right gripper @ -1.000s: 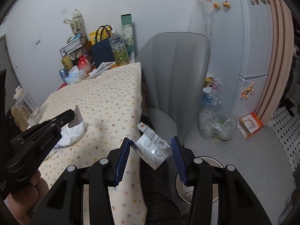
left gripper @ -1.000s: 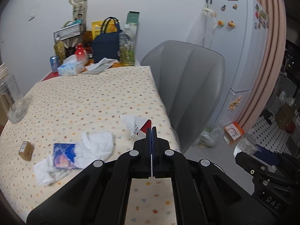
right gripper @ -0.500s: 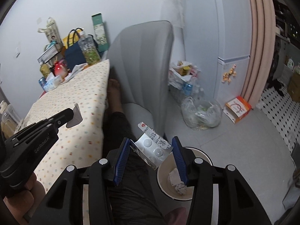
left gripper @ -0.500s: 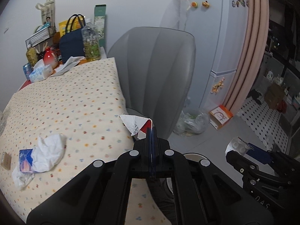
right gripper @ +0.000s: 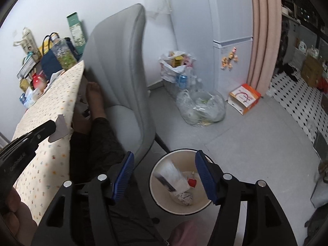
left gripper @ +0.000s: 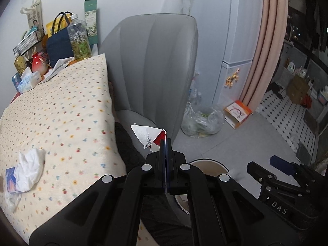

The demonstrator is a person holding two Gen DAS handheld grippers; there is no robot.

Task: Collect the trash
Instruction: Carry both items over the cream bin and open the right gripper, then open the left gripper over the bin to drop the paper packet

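The right gripper [right gripper: 165, 171] hung over the round waste bin [right gripper: 157, 194] on the grey floor, its blue-padded jaws opening with nothing between them, while a blurred blister pack [right gripper: 170, 175] lay inside the bin among crumpled scraps. The left gripper [left gripper: 165, 143] was clamped fully closed on a torn white-and-red wrapper [left gripper: 148, 134] beside the grey chair [left gripper: 151, 65]. Crumpled tissue [left gripper: 28, 167] lay on the dotted tablecloth [left gripper: 61, 110].
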